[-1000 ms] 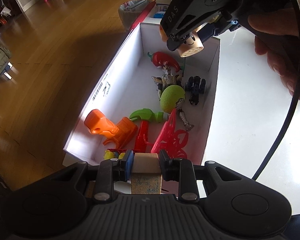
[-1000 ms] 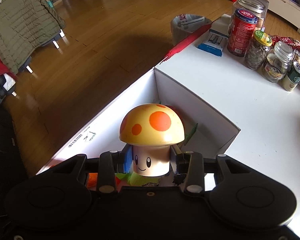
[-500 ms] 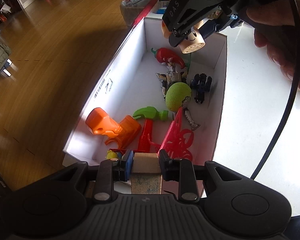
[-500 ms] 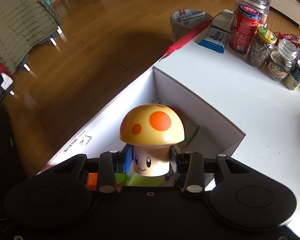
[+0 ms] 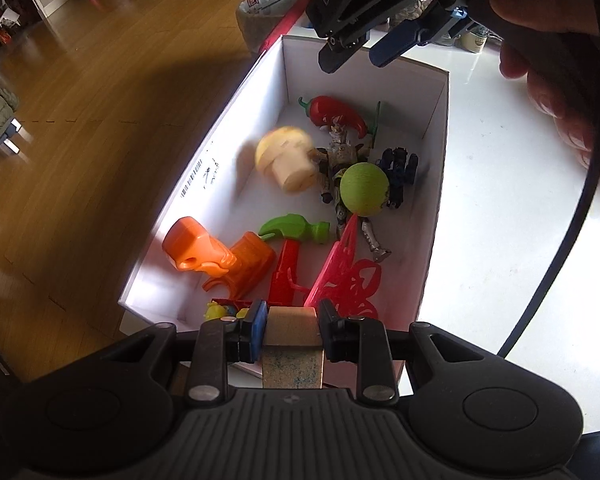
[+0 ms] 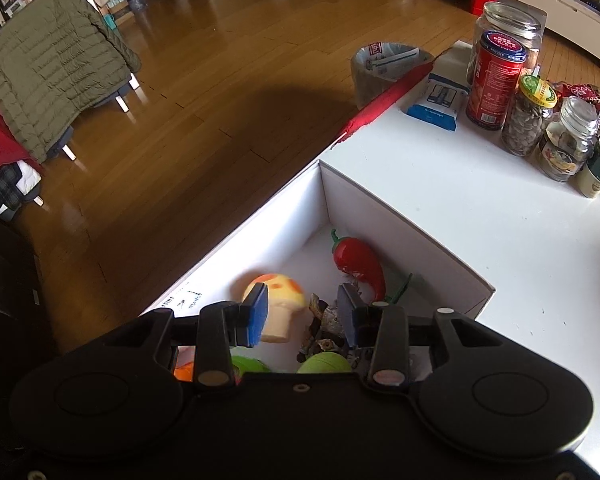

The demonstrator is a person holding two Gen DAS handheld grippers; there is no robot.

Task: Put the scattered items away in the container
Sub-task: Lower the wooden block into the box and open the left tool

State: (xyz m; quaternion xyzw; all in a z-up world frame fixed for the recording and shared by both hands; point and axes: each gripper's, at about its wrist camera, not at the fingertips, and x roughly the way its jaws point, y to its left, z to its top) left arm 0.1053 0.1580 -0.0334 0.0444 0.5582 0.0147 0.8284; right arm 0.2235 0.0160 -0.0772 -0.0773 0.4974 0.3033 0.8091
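Nearest the lens, the left gripper (image 5: 292, 330) is clamping a pale wooden block (image 5: 292, 322) between its fingers, just over the near end of the open white cardboard box (image 5: 439, 184). That block is not yet in the box, so by my reading it is the next piece to go in.

Further into the box, the yellow mushroom toy with orange spots (image 5: 286, 160) is lying on its side, smeared by motion, beside the grey robot figure (image 5: 341, 156) and the green ball (image 5: 363, 194). Half a second ago the right gripper (image 6: 301, 314) was holding it upright; now its jaws are standing wide apart and empty above the box's far end. The drop looks done.

The mushroom's final resting pose is hard to judge through the blur. A small yellow toy (image 5: 220, 311) at the box's near end is partly hidden behind the left gripper's fingers, and the right gripper's body is cutting off the ball in its own view.
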